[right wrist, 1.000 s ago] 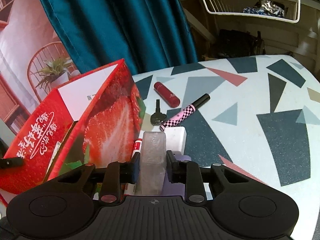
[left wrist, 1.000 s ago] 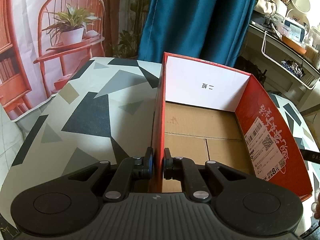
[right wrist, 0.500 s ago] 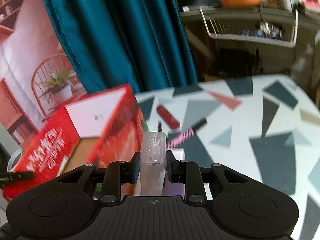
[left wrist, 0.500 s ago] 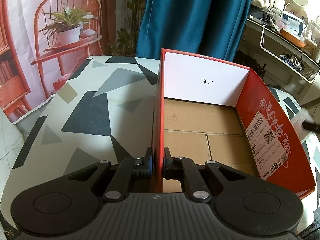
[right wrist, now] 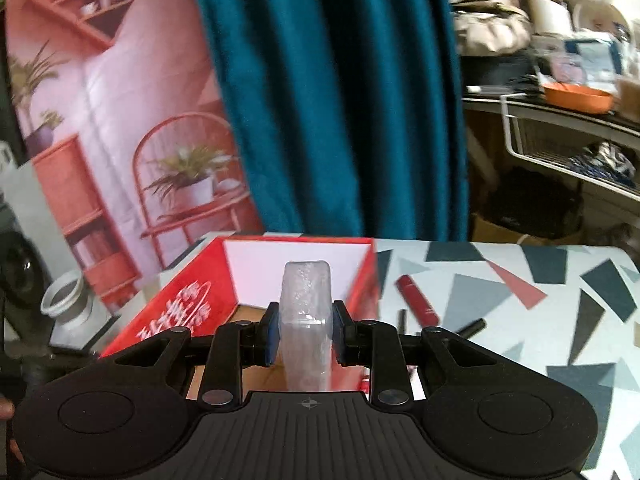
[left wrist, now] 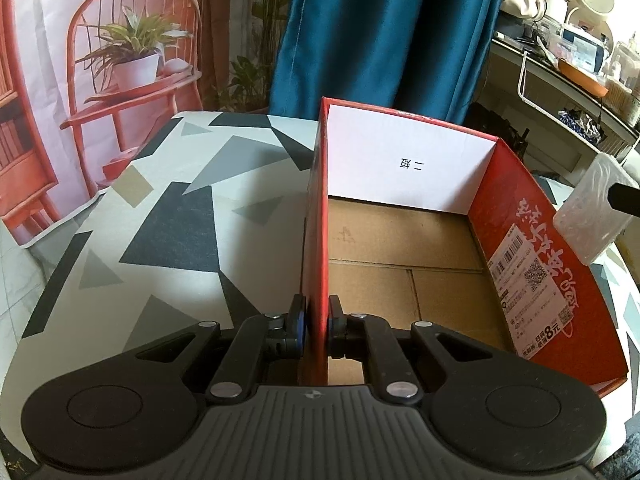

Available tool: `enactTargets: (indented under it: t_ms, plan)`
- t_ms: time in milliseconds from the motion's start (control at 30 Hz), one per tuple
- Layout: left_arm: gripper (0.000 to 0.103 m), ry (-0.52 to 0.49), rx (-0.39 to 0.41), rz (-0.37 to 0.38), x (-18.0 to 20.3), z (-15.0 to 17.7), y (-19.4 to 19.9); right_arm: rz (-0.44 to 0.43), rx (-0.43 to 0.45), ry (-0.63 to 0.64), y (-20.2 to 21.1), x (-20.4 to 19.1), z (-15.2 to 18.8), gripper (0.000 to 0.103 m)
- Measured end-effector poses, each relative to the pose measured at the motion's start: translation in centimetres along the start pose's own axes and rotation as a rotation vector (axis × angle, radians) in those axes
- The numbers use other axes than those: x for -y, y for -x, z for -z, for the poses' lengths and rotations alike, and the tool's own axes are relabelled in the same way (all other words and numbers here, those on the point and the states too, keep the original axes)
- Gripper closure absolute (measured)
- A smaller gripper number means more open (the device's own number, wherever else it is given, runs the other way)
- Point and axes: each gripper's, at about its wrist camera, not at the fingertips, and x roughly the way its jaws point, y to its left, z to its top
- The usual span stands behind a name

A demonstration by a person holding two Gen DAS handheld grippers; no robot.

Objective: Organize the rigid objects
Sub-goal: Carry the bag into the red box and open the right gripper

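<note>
A red cardboard box [left wrist: 532, 280] with a bare brown floor stands open on the patterned table. My left gripper [left wrist: 316, 320] is shut on the box's left wall. My right gripper [right wrist: 304, 328] is shut on a clear plastic case [right wrist: 306, 320] and holds it in the air over the box's near right side [right wrist: 188, 300]. The case also shows in the left wrist view [left wrist: 592, 212], above the right wall. A red tube [right wrist: 416, 298] and dark pens [right wrist: 472, 326] lie on the table right of the box.
The table [left wrist: 160, 232] has a grey and black triangle pattern. A teal curtain [right wrist: 340, 100] hangs behind. A cluttered shelf with a wire basket [right wrist: 568, 140] stands at the right. A white ring-shaped thing [right wrist: 66, 300] sits at the left.
My right gripper has lifted the clear case off the table and carried it left, over the box. The left gripper has kept its hold on the box wall.
</note>
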Motion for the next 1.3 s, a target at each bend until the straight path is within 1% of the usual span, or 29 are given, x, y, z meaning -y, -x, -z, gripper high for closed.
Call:
enactTargets:
  t_ms: [67,200,267,500,700,867,1033,1300]
  plan:
    - [0.092,0.002,-0.002,0.001,0.0,0.0,0.0,0.005,0.0,0.031,-0.2,-0.9,-0.1,0.079]
    - [0.092,0.005,-0.001,0.002,-0.1,0.0,-0.1,-0.018,-0.022,0.042,-0.5,-1.8,-0.1,0.079]
    - [0.092,0.002,-0.005,0.0,0.0,0.0,-0.1,-0.042,-0.041,0.038,-0.8,-2.2,0.1,0.079]
    - [0.092,0.005,-0.015,0.0,-0.2,0.0,-0.3,-0.062,-0.183,0.106,-3.9,-4.6,1.7,0.079]
    - [0.092,0.004,-0.016,0.0,-0.2,0.0,-0.3,-0.062,-0.247,0.133,-5.8,-5.4,2.8,0.079]
    - [0.092,0.004,-0.016,0.0,-0.2,0.0,-0.3,-0.058,-0.267,0.147,-6.6,-5.4,3.3,0.079]
    - [0.091,0.002,-0.017,0.001,-0.2,0.0,-0.3,-0.037,-0.27,0.167,-6.9,-5.2,3.5,0.079]
    - [0.091,-0.001,-0.024,0.005,-0.2,0.0,-0.4,-0.005,-0.232,0.167,-6.4,-4.7,3.2,0.079]
